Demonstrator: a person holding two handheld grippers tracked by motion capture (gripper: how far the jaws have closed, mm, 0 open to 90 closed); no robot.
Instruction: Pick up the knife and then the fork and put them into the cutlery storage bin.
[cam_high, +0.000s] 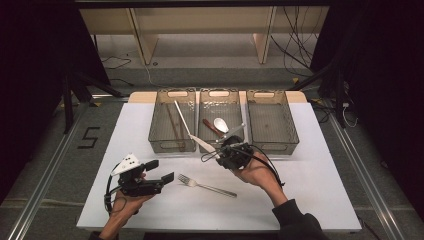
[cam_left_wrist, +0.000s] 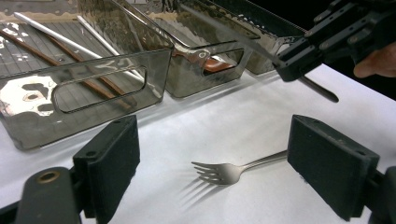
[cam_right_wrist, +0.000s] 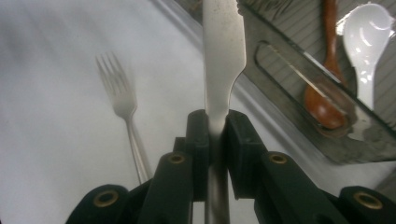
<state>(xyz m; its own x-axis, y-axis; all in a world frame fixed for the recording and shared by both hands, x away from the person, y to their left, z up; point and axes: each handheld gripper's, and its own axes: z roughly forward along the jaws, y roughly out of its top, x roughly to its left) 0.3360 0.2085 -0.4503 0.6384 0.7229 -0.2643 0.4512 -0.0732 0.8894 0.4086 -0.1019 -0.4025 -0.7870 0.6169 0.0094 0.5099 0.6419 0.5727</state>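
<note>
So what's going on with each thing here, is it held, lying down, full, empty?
Right claw: shut on the knife.
Knife: held, lifted above the table.
Left claw: open, holding nothing.
Fork: lying flat on the table, untouched.
Left bin: holds chopsticks.
Middle bin: holds a white spoon and a brown spoon.
Right bin: looks empty.

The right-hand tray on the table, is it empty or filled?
Empty: the right-hand tray shows a bare ribbed floor in the high view.
</note>
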